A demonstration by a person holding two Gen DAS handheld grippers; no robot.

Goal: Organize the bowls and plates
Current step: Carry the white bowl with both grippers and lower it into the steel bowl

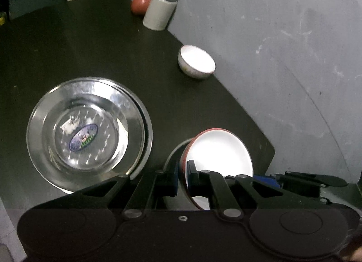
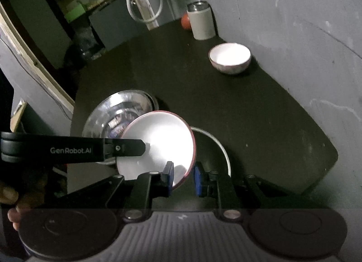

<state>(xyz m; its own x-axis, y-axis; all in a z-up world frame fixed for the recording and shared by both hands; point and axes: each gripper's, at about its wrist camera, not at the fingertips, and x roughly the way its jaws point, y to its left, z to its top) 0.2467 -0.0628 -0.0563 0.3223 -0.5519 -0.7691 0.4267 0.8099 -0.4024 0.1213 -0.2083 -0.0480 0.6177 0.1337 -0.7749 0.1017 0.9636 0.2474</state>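
The left gripper (image 1: pixel 183 179) is pinching the rim of the red-rimmed bowl (image 2: pixel 158 142), holding it tilted in the air just beside the steel plates (image 1: pixel 88 126). The right gripper (image 2: pixel 183 177) is straddling the same rim with its blue pads spread and not gripping. To do this well, the person should be levelling the bowl before carrying it toward the small white bowl (image 2: pixel 229 58), which is standing well apart from the steel plates near the wall, then lowering gently before letting go. The dark table (image 1: pixel 90 47) is sitting against a scuffed grey wall (image 2: pixel 294 36), with a white cup (image 1: pixel 159 12) and a red ball (image 1: pixel 140 4) beyond the small white bowl.
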